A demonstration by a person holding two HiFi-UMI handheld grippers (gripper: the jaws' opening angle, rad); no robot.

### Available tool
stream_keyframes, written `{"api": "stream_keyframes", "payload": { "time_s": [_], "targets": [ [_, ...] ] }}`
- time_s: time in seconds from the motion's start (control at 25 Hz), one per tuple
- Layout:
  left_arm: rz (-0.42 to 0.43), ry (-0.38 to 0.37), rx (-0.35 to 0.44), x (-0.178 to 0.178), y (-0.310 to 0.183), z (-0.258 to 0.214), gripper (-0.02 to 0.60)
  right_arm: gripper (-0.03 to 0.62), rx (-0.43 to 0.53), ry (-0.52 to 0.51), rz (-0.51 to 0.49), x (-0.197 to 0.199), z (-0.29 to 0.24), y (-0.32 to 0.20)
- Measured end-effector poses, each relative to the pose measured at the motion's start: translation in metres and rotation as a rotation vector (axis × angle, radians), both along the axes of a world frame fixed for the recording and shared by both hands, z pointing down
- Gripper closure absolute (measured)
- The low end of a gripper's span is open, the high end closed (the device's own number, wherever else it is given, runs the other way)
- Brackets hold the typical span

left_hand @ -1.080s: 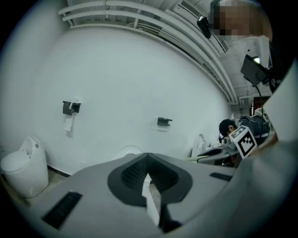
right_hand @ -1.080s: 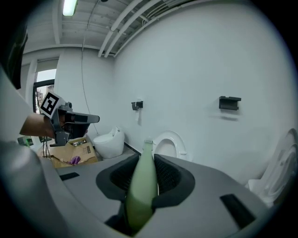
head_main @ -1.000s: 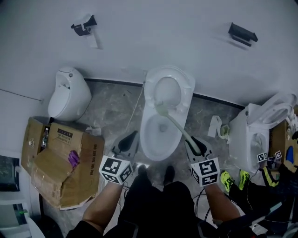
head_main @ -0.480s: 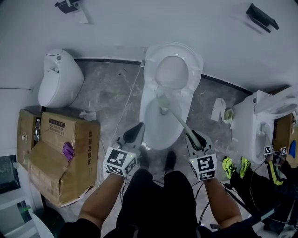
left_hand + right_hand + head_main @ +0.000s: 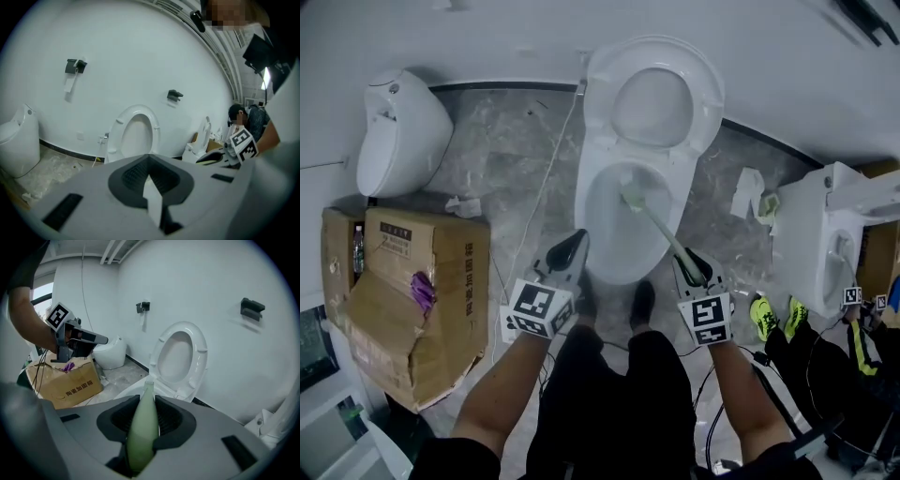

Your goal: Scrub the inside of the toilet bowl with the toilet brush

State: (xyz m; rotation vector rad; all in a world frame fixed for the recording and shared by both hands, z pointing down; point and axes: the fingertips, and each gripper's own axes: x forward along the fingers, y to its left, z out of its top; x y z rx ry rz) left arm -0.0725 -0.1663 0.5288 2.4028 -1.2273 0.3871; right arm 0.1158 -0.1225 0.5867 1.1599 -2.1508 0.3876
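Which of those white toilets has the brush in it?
The middle toilet, seat raised: the green brush in the right gripper reaches into its bowl. The left fixture and right toilet show none.

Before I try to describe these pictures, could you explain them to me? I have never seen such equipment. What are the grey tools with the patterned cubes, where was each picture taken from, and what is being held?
There is no robot here. A person stands at a toilet and holds a two-jaw gripper in each hand; the patterned cubes are part of the grippers. The view from above comes from a camera on the person's head. The other two come from cameras riding on the grippers, each looking along its own jaws.

The right gripper is closed on the pale green handle of a toilet brush, whose head is inside the toilet bowl; the seat is raised. The left gripper is shut and holds nothing.

On the floor to the left stand a cardboard box and a white urinal-like fixture; another toilet is at the right.
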Motion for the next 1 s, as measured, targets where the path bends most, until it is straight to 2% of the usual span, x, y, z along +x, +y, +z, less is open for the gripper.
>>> {"api": "stream_keyframes", "payload": {
  "time_s": [0.2, 0.6, 1.0],
  "targets": [
    [-0.013, -0.035, -0.053, -0.005, -0.002, 0.044, 0.572, 0.487, -0.056, 0.022, 0.005, -0.006, 0.050, -0.005],
    [-0.010, -0.055, -0.104, -0.009, -0.005, 0.110, 0.572, 0.488, -0.139, 0.077, 0.007, -0.020, 0.144, -0.009],
    [-0.017, -0.090, -0.136, -0.023, -0.004, 0.152, 0.572, 0.488, -0.214, 0.102, -0.001, -0.032, 0.196, 0.000]
  ]
}}
